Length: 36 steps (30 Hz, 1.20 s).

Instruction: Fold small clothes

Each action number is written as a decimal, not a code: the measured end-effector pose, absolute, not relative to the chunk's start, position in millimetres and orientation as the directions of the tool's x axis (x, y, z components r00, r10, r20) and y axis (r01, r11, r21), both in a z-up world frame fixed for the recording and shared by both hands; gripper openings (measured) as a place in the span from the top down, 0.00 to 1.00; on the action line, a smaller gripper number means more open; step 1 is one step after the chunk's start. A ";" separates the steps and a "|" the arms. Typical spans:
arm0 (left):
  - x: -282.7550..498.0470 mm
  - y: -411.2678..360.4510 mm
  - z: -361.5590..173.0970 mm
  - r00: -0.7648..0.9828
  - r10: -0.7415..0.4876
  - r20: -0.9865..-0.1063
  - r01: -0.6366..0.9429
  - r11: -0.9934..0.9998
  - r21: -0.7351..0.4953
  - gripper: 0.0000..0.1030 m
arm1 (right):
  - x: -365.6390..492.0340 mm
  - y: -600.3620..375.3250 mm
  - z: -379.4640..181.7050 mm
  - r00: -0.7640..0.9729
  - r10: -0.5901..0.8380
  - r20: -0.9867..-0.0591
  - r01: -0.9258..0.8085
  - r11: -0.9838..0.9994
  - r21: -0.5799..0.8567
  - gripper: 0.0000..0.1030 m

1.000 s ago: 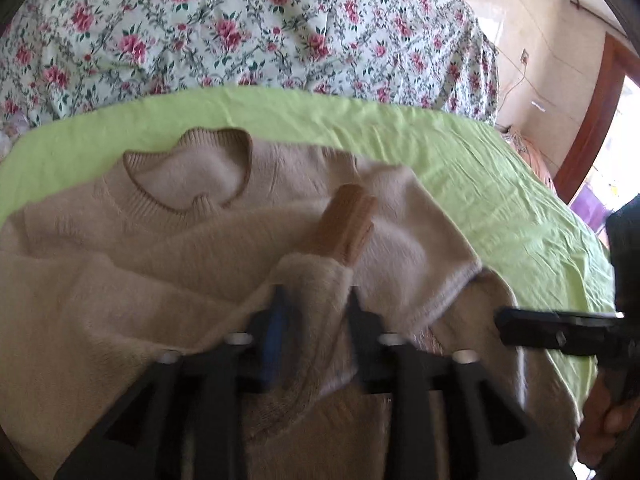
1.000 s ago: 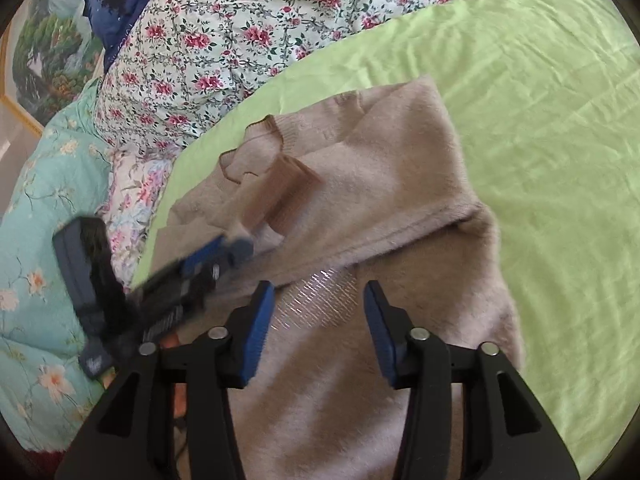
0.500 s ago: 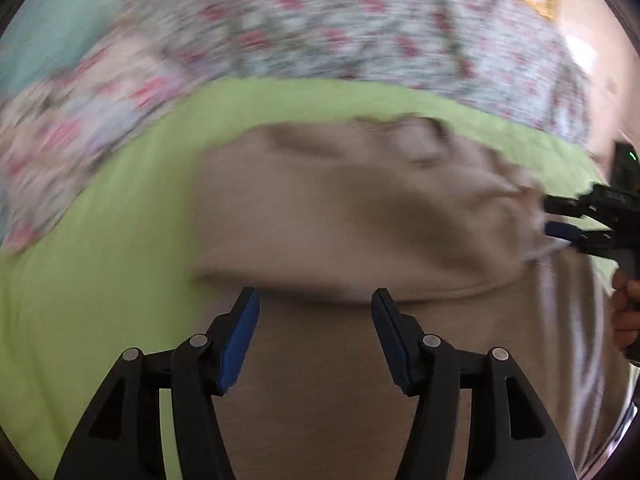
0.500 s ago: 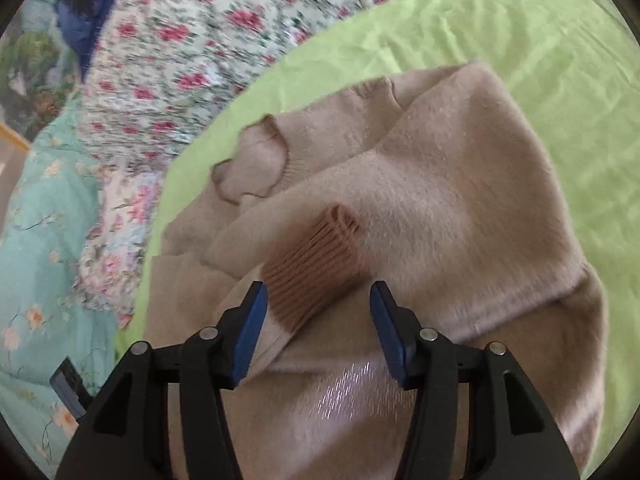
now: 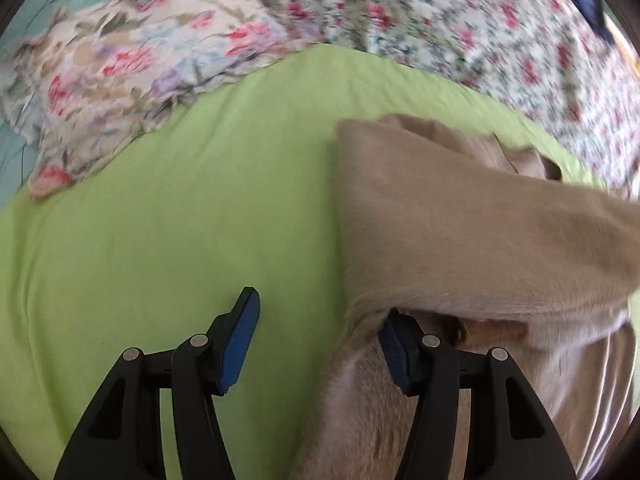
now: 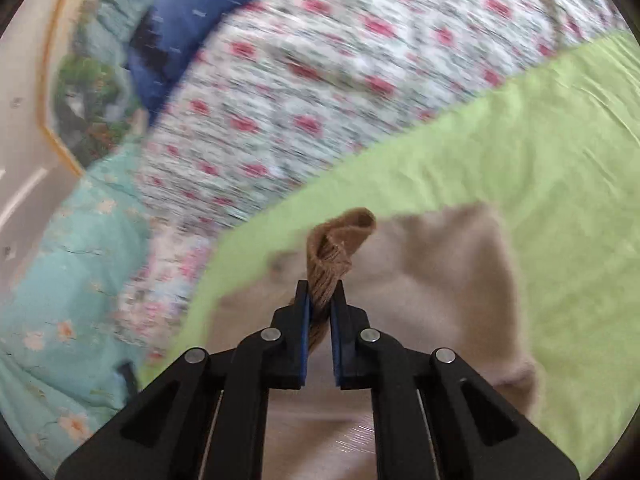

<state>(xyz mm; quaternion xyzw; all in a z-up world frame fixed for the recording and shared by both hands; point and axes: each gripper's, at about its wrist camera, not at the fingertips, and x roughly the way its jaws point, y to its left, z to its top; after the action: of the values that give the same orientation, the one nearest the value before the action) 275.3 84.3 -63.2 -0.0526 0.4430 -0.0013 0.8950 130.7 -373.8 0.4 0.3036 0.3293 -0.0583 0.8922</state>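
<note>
Pinching the brown ribbed cuff (image 6: 334, 256) between nearly closed jaws, the right gripper (image 6: 319, 312) lifts a sleeve above the beige sweater (image 5: 460, 232), which lies on the green sheet (image 5: 180, 220). The left gripper (image 5: 316, 336) is spread wide and holds nothing, one finger against the sweater's edge. With so shallow a bite, the cuff could slip free, and nothing pins the body, so the earlier fold may drag open.

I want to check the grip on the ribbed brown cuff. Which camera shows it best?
The right wrist view: the right gripper is shut on the ribbed brown cuff, centred and fairly sharp. The left wrist view shows only a brown sliver under the sweater's fold.
</note>
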 end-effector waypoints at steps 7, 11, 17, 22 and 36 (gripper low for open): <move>262.7 75.1 -66.8 0.611 -0.006 -0.792 -0.022 0.999 -0.024 0.43 | 118.5 -392.6 -52.4 0.697 0.041 -0.716 0.432 0.773 0.465 0.90; 262.2 86.9 -67.6 0.604 -0.043 -0.796 -0.048 0.995 -0.090 0.43 | 125.1 -387.9 -50.9 0.666 0.017 -0.746 0.429 0.809 0.401 0.90; 262.9 95.8 -67.4 0.602 -0.078 -0.794 -0.066 0.987 -0.147 0.43 | 111.1 -397.3 -48.8 0.634 -0.024 -0.773 0.486 0.790 0.374 0.80; 262.3 104.9 -66.9 0.593 -0.125 -0.796 -0.064 0.977 -0.201 0.43 | 94.7 -390.1 -22.6 0.694 -0.048 -0.718 0.455 0.803 0.386 0.72; 256.9 100.2 -60.7 0.565 -0.135 -0.814 -0.026 0.983 -0.181 0.43 | 103.4 -378.8 -31.9 0.608 0.003 -0.794 0.432 0.838 0.334 0.67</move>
<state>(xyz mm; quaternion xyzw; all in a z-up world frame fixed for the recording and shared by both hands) 256.9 100.2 -60.7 -0.0866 0.4654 -0.0311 0.8803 103.4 -378.8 -31.9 0.2560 0.4248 -0.1246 0.8594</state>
